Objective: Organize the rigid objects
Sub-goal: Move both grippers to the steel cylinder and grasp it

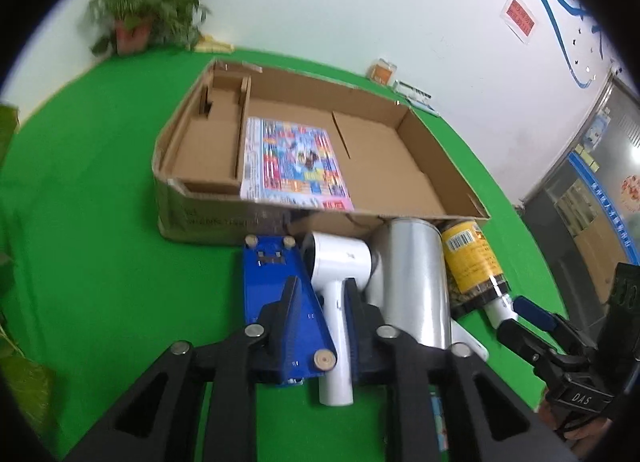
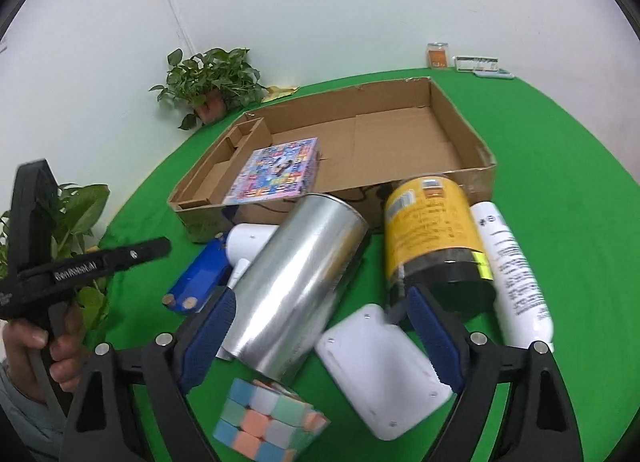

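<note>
The white hair dryer [image 1: 340, 262], handle nearest, is clamped by the left gripper [image 1: 326, 302]; the right gripper [image 2: 320, 314] is held open around a silver can [image 2: 296, 286].

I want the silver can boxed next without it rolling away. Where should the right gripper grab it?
Grip the silver can across its middle, coming down from above: it lies on its side, and the right gripper looks wide enough to span it. Its ends look crowded by the cardboard box and cube.

Office-like room: wall notices [image 1: 519, 19], potted plant [image 1: 140, 18], green-clothed table [image 1: 100, 202].
</note>
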{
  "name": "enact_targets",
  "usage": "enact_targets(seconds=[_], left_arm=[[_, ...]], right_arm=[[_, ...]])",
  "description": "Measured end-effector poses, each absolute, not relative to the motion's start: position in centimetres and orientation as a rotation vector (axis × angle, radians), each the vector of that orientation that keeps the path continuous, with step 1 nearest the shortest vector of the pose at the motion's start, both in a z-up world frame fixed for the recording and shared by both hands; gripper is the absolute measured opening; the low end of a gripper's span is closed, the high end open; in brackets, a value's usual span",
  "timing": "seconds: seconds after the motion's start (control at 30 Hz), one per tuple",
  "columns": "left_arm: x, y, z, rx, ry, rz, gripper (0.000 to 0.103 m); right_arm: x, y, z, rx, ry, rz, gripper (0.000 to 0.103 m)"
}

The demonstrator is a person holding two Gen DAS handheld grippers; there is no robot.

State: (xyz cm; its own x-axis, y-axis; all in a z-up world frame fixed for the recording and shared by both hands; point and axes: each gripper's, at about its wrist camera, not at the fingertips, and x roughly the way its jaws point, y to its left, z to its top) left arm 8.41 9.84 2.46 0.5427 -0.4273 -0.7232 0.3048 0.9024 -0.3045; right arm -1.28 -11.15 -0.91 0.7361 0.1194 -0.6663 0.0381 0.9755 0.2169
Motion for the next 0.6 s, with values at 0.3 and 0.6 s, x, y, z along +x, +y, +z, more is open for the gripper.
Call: enact_targets(seconds=[0.3, 0.6], left_arm=[[9.5, 5.9, 2.1, -0.115, 0.998, -0.533, 0.088], [12.4, 0.8, 0.0, -0.144, 1.195, -0.697, 0.088]], right_arm=[[0.2, -17.3, -2.2, 0.37, 0.866, -0.025, 0.102], [2.3, -12.1, -4.1, 0.425, 0.982, 0.29, 0.099]])
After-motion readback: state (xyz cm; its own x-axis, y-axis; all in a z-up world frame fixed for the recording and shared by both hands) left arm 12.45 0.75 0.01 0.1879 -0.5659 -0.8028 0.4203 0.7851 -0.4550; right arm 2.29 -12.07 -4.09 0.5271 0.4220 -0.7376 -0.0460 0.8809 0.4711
